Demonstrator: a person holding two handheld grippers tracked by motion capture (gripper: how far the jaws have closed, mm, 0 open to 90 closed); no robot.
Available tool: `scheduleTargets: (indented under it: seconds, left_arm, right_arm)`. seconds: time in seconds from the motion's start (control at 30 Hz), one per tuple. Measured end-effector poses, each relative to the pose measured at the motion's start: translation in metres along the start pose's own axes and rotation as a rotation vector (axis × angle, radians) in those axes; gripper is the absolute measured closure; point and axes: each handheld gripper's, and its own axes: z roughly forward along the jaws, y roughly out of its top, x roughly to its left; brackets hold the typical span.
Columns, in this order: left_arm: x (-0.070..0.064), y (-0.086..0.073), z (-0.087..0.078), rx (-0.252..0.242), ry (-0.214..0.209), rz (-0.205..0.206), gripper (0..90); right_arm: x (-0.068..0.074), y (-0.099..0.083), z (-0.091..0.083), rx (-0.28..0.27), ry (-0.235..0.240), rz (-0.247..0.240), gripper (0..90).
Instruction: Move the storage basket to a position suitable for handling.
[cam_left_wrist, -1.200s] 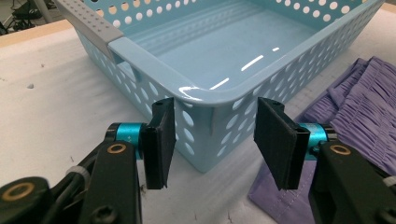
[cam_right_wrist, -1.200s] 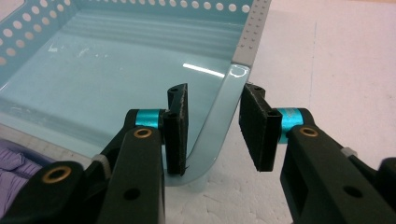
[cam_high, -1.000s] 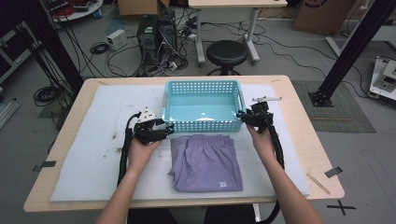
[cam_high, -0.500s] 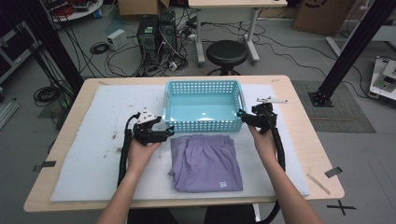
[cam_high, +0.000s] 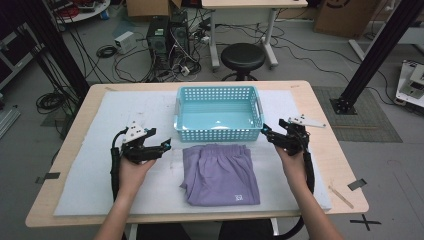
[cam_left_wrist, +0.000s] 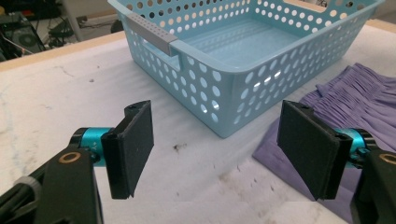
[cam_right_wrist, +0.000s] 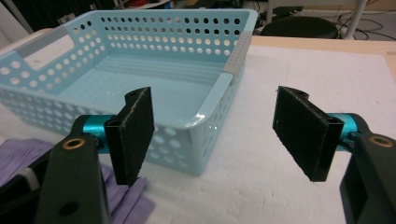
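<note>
A folded purple garment (cam_high: 220, 172) lies on the white mat near the table's front, just below an empty light-blue perforated basket (cam_high: 218, 113). My left gripper (cam_high: 161, 148) hovers left of the garment, open and holding nothing, pointing toward the basket's front left corner (cam_left_wrist: 224, 116). In the left gripper view the purple garment (cam_left_wrist: 355, 102) shows at the right. My right gripper (cam_high: 267, 134) is open and empty at the basket's front right corner (cam_right_wrist: 201, 154). A purple garment edge (cam_right_wrist: 126, 200) peeks in at the lower left of the right gripper view.
The white mat (cam_high: 85, 165) covers most of the wooden table (cam_high: 330, 145). Beyond the far edge stand a black stool (cam_high: 243, 56), computer cases and tangled cables on the floor. A black post (cam_high: 372, 55) rises at the right.
Both grippers have drawn back from the basket's front corners, the left one farther to the left and toward the front edge. The basket and the garment stay where they were.
</note>
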Motion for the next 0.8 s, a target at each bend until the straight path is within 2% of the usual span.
scheduleTargets:
  seconds: [0.17, 0.23, 0.33, 0.4, 0.5, 0.67, 0.8]
  left_arm:
    - [-0.005, -0.006, -0.015, -0.042, -0.015, 0.038, 27.2]
    - [-0.006, -0.009, -0.018, -0.044, -0.020, 0.050, 27.2]
    - [-0.005, -0.010, -0.021, -0.048, -0.022, 0.054, 27.2]
    - [-0.003, -0.008, -0.020, -0.071, -0.035, 0.046, 27.2]
    - [-0.004, -0.006, -0.019, -0.109, -0.046, 0.057, 27.2]
    - [-0.008, 0.000, -0.018, -0.159, -0.076, 0.084, 27.1]
    - [-0.013, 0.002, -0.019, -0.162, -0.085, 0.087, 27.2]
  right_arm:
    - [0.009, -0.011, -0.012, 0.019, 0.044, -0.039, 24.3]
    - [0.014, -0.014, -0.017, 0.025, 0.060, -0.065, 22.1]
    - [0.019, -0.018, -0.025, 0.015, 0.054, -0.099, 22.0]
    - [0.021, -0.019, -0.030, 0.002, 0.044, -0.103, 22.0]
    - [0.020, -0.021, -0.037, -0.019, 0.031, -0.115, 22.3]
    - [0.014, -0.024, -0.040, -0.004, 0.038, -0.130, 25.3]
    - [0.006, -0.025, -0.041, -0.007, 0.038, -0.137, 25.3]
